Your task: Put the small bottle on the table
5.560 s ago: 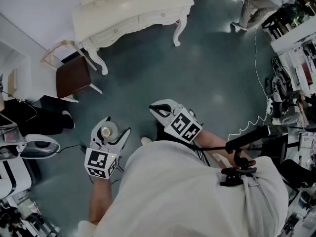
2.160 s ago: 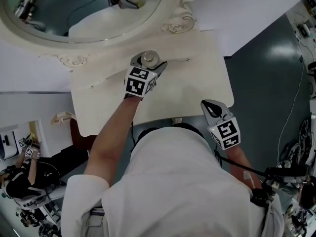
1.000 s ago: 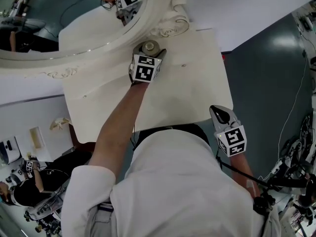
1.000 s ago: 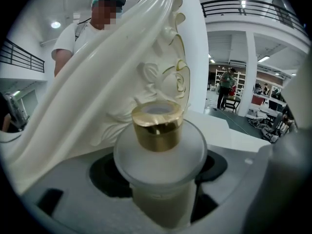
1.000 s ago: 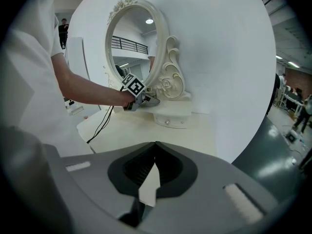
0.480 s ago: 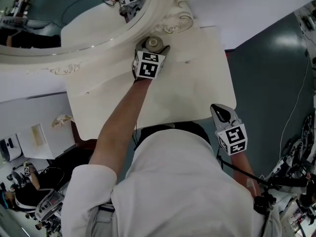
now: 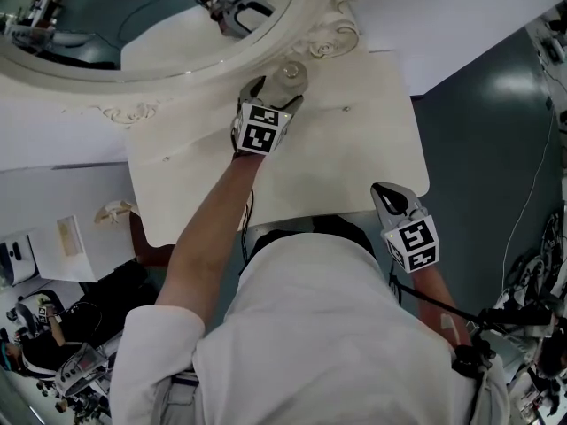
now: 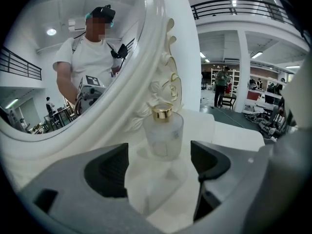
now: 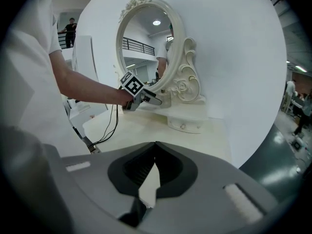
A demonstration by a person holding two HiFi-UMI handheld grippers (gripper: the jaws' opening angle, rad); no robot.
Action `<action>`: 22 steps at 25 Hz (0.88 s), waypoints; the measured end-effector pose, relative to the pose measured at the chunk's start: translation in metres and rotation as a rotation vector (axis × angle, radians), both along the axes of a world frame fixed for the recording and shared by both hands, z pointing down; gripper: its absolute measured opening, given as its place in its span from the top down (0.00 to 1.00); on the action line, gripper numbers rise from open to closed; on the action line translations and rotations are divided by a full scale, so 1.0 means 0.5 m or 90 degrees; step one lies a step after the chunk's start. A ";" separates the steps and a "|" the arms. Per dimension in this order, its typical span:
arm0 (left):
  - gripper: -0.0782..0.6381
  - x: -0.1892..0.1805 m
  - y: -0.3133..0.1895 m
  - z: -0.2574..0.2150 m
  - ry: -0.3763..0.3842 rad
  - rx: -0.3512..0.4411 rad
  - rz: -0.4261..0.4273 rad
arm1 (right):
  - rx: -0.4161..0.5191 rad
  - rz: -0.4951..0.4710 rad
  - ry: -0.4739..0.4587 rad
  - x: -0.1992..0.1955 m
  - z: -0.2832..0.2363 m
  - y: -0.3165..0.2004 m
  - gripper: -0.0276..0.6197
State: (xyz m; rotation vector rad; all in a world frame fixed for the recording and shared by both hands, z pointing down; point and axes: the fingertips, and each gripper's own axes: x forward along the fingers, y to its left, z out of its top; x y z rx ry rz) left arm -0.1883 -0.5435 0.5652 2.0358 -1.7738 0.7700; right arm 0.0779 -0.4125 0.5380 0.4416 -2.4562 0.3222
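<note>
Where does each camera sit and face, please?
Head view: on the head, facing steeply down at the table; shirt, both arms show.
Left gripper view: on the left hand-held gripper, facing the small bottle; jaws just opening, clear of it.
Right gripper view: on the shut right hand-held gripper, facing the table; left arm shows.
All share the mirror.

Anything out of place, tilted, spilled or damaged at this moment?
Nothing stands out. The small bottle stands upright, cap on, on the table beside the mirror frame. The left gripper has just been opening; the bottle sits just past its fingers, untouched. The right gripper is shut and empty.
</note>
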 end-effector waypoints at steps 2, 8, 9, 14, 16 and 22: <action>0.34 -0.010 0.038 -0.015 0.004 0.002 -0.001 | 0.007 -0.009 -0.002 -0.018 -0.004 0.017 0.95; 0.50 -0.045 0.181 -0.074 0.027 0.024 -0.004 | 0.029 -0.035 -0.009 -0.080 -0.031 0.083 0.95; 0.54 -0.051 0.208 -0.083 0.031 0.028 -0.005 | 0.032 -0.039 -0.010 -0.091 -0.035 0.096 0.95; 0.71 -0.080 0.342 -0.121 0.055 0.053 -0.011 | 0.043 -0.058 -0.010 -0.146 -0.048 0.164 0.95; 0.79 -0.093 0.396 -0.132 0.061 0.065 -0.015 | 0.050 -0.068 -0.012 -0.171 -0.053 0.196 0.95; 0.89 -0.107 0.555 -0.157 0.106 0.096 -0.017 | 0.070 -0.083 -0.020 -0.228 -0.072 0.290 0.96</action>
